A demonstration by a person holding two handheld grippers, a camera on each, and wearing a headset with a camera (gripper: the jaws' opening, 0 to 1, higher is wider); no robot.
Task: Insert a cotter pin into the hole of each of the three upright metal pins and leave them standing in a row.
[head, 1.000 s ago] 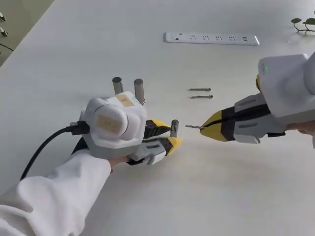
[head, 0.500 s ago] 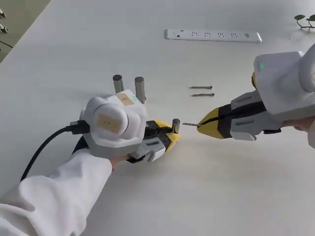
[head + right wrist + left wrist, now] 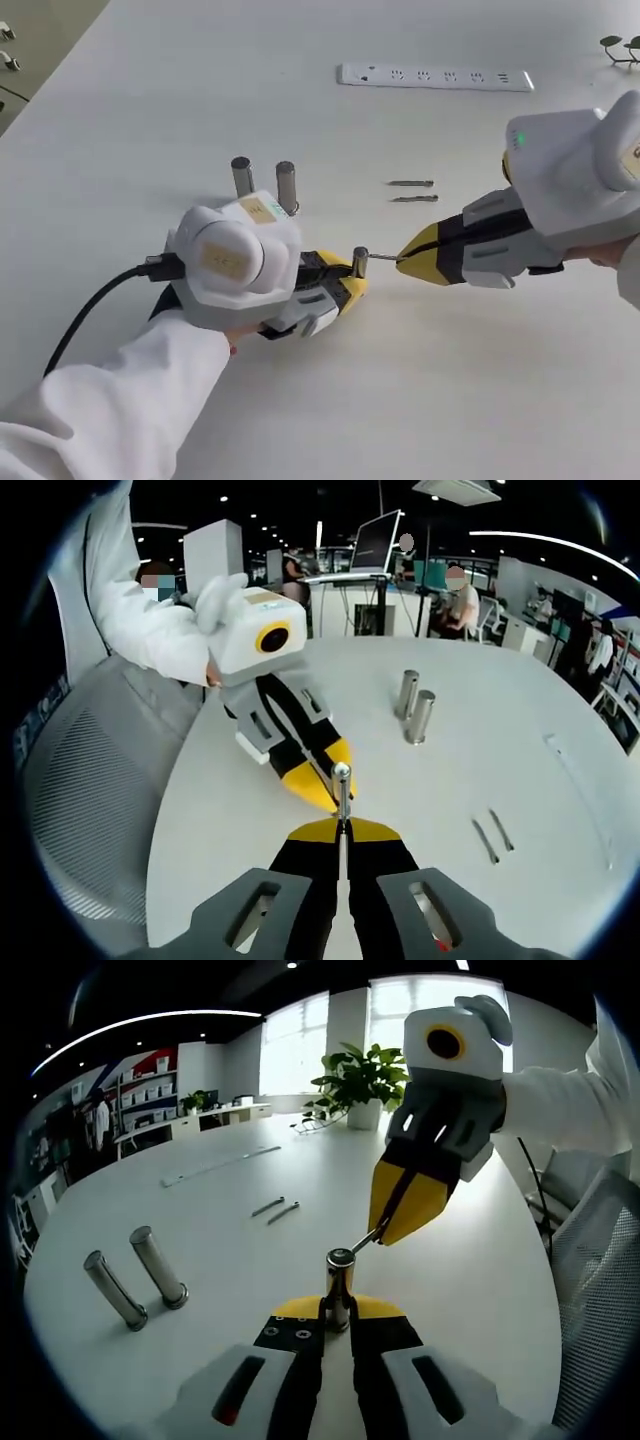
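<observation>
Head view | left gripper [image 3: 352, 285] closed on upright pin [image 3: 360, 262] | right gripper [image 3: 402, 263], at its 3 o'clock, pinches cotter pin [image 3: 383, 258], tip near the hole | risk: misaim skids off, tilting upright pin

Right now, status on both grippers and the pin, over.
Left gripper shut on upright metal pin. Right gripper shut on cotter pin, tip at that pin's top. Two other pins, two spare cotter pins behind; nothing blocking.
</observation>
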